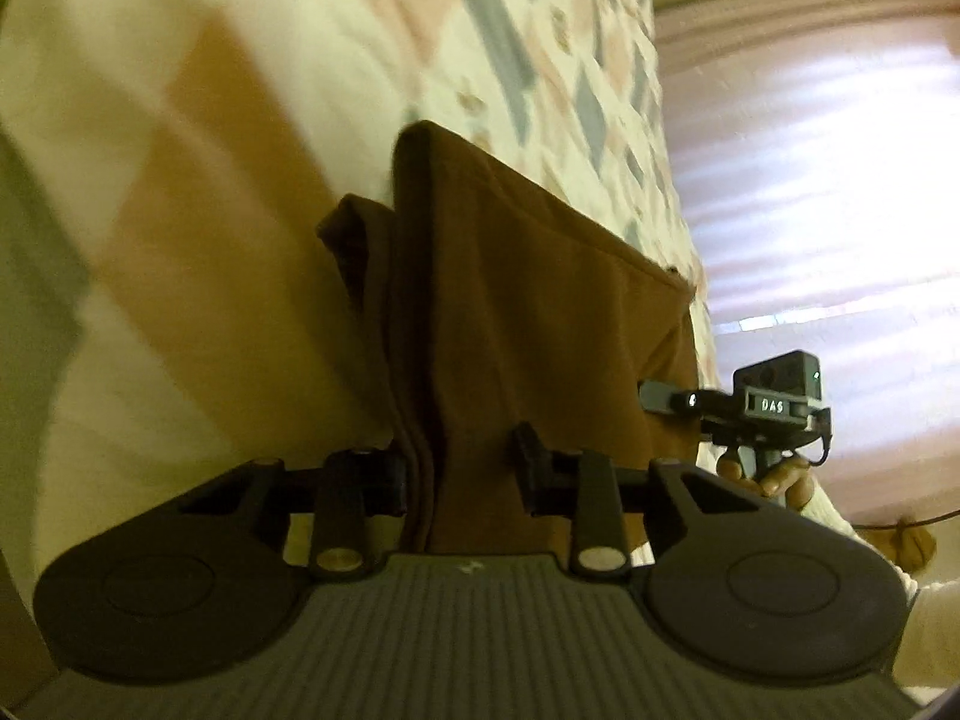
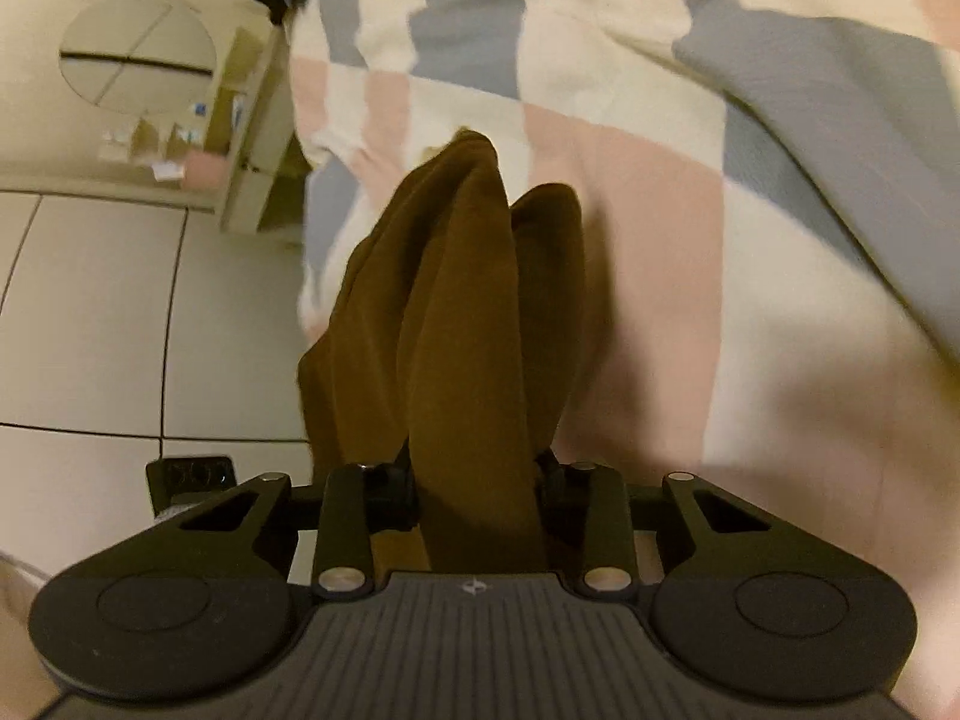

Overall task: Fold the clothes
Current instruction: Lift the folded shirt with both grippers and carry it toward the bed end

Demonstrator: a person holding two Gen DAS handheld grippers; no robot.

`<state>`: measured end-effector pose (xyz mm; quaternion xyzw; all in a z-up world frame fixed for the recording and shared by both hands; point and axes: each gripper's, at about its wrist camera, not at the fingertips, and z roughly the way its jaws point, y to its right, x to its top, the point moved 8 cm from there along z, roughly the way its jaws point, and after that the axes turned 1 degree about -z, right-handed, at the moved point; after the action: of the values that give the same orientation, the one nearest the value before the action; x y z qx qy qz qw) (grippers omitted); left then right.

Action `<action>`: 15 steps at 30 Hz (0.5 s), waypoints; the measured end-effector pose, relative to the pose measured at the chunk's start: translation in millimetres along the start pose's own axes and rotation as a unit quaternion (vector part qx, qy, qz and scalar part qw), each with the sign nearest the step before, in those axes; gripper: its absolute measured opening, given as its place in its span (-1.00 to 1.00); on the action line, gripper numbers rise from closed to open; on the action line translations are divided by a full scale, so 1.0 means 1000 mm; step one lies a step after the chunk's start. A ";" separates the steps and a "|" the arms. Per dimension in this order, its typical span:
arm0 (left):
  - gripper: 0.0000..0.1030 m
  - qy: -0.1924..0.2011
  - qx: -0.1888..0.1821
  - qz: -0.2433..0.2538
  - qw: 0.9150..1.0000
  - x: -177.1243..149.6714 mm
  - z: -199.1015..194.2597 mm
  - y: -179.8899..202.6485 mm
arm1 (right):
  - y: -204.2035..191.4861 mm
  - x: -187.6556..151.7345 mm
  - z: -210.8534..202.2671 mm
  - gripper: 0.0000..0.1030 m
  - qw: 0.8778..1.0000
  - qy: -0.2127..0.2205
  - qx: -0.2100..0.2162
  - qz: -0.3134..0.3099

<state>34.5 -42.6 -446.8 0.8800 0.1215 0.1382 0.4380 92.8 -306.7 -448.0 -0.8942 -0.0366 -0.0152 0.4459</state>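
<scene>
A brown garment (image 1: pixel 516 300) hangs lifted above a checkered bedspread (image 1: pixel 198 138). My left gripper (image 1: pixel 459 471) is shut on one edge of the cloth, which runs up from between its fingers. In the right wrist view the same brown garment (image 2: pixel 468 324) hangs in bunched folds, and my right gripper (image 2: pixel 477 486) is shut on it. The right gripper also shows in the left wrist view (image 1: pixel 660 396), held in a hand at the cloth's far corner.
The checkered bedspread (image 2: pixel 690 192) in pink, cream and grey-blue fills the background. A tiled floor (image 2: pixel 90 312), a shelf unit (image 2: pixel 240 120) with small items, and a black floor socket (image 2: pixel 192 477) lie left. A pale curtain (image 1: pixel 810 180) is on the right.
</scene>
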 end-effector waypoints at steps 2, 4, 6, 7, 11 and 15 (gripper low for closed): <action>-0.47 -0.010 0.002 0.012 1.000 -0.001 0.010 0.001 | 0.012 -0.016 -0.010 -0.35 1.000 0.012 -0.010 0.026; -0.31 -0.021 0.013 0.009 1.000 -0.001 0.028 -0.013 | 0.033 -0.024 -0.010 -0.31 0.997 0.029 -0.007 0.067; -0.32 -0.026 -0.001 -0.009 1.000 0.000 0.039 -0.028 | 0.050 -0.025 -0.002 -0.22 0.993 0.044 0.016 0.105; -0.33 -0.029 -0.008 -0.011 0.999 0.001 0.040 -0.030 | 0.055 -0.024 0.002 -0.17 0.992 0.050 0.024 0.117; -0.67 -0.038 -0.018 0.025 0.999 0.008 0.041 -0.013 | 0.054 -0.028 0.007 -0.27 0.990 0.073 0.035 0.117; -0.73 -0.053 -0.025 0.072 0.996 0.016 0.042 0.019 | 0.042 -0.043 -0.010 -0.37 0.984 0.120 0.020 0.128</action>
<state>65.8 -78.8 -453.8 0.8812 0.0308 0.1251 0.4548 52.8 -342.0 -477.8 -0.8740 0.1314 -0.0642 0.4633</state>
